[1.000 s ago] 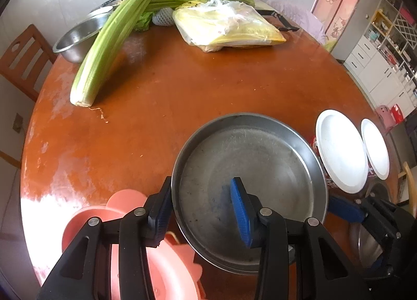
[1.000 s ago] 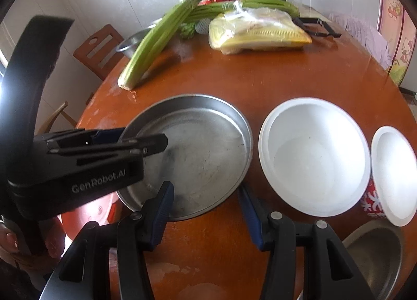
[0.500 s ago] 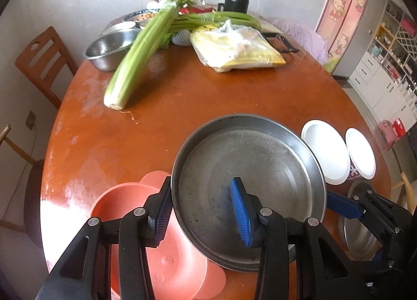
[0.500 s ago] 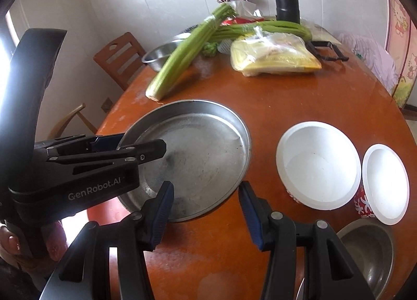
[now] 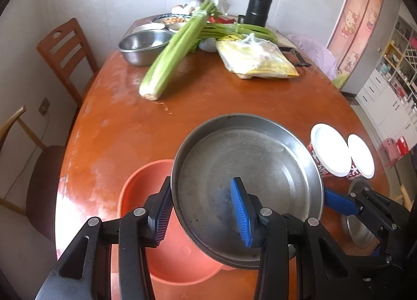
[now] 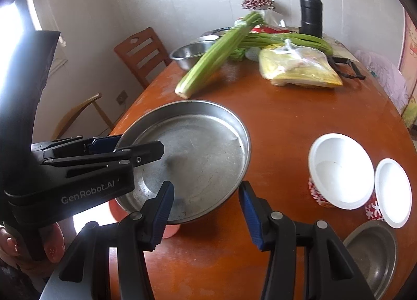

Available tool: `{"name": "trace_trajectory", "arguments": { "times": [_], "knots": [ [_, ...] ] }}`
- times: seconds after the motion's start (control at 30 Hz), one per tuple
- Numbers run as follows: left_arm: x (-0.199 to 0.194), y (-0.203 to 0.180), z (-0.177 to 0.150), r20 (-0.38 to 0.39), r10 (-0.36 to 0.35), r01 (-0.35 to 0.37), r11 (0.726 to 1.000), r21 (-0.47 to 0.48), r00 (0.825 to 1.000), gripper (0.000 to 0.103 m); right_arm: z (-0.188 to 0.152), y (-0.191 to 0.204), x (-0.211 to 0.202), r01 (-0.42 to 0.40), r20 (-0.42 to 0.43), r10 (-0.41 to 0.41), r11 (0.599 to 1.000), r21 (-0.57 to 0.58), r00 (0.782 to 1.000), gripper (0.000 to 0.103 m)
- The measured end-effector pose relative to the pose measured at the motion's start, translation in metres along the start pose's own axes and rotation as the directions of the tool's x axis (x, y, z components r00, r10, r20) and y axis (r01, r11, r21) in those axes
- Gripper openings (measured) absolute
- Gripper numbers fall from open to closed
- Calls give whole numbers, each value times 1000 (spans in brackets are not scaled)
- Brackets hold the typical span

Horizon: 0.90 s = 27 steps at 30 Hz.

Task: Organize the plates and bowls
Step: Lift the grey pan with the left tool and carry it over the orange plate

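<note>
Left wrist | left tongs (image 5: 203, 212) clamp steel pan (image 5: 247, 185) rim, hiding pink bowl (image 5: 140, 190) | right tongs (image 6: 206, 208) narrow, empty

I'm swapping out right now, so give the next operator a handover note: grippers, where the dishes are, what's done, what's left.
Left gripper: shut on the steel pan's near rim, pan lifted and tilted above the pink bowl.
Right gripper: its jaws look empty in its own view; in the left view one finger meets the pan's right rim, grip unclear.
Two white bowls stand side by side at the table's right; a small steel dish lies near them.
Done: pan picked up.
Left: set it down, probably stack the rest.
</note>
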State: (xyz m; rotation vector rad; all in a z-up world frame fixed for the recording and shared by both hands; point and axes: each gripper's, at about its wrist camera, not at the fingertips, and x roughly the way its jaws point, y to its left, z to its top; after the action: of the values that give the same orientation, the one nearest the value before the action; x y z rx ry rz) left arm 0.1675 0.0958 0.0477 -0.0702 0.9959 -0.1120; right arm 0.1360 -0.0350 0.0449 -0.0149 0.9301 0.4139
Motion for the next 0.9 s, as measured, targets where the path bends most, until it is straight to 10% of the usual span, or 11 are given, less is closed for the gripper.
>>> {"name": "trace_trajectory", "arguments": {
  "times": [0.9],
  "knots": [
    [30, 50, -47, -58, 55, -62, 990, -125, 997, 44, -12, 43, 43, -37, -120, 20, 989, -143, 993, 52]
  ]
}}
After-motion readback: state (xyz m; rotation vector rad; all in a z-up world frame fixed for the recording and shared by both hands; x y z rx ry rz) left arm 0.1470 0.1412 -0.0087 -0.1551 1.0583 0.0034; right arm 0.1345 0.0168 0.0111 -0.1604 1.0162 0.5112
